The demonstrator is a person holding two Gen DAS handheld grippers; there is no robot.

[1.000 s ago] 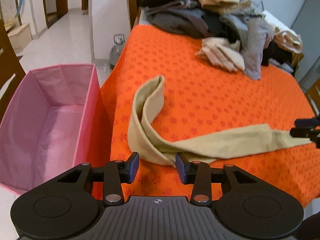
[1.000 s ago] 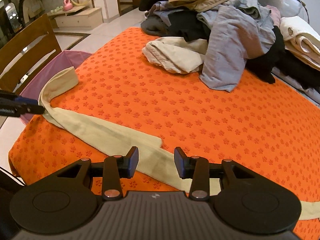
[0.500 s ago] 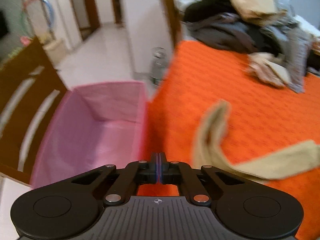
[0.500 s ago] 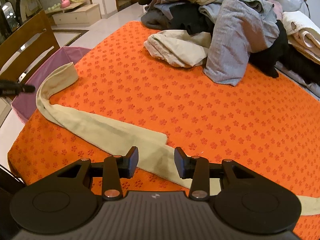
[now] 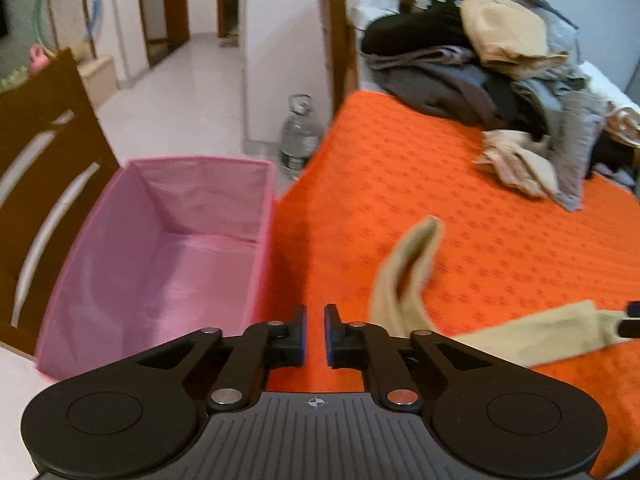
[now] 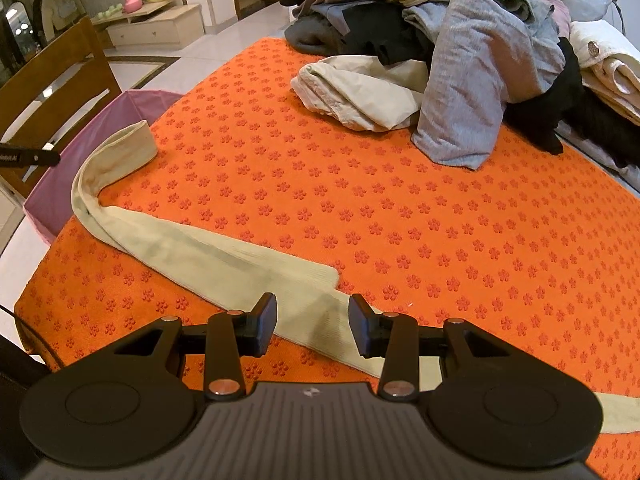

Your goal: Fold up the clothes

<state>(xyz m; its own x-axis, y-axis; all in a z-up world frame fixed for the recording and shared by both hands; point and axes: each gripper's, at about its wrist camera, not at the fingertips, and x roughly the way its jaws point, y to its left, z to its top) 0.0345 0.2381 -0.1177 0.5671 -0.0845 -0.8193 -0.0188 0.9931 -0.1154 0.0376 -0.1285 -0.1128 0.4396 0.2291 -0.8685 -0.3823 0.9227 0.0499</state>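
- Left gripper (image 5: pixel 315 334) is opening w/ only a narrow gap so far, nothing between the jaws; it's hovering over the table edge, next to the pink bin (image 5: pixel 160 248).
- Right gripper (image 6: pixel 312 328) is standing about half open over the beige garment (image 6: pixel 208 252), not pinching it.
- Left view is showing the bin's empty inside and a water bottle (image 5: pixel 298 136); right view is showing only the bin's rim (image 6: pixel 120 120), but the clothes pile (image 6: pixel 460 60) in sharper detail.
- Garment is lying on the orange cloth (image 6: pixel 440 220) near its front edge, long axis running from 4 o'clock to 10 o'clock in right view, far end curling toward 12.
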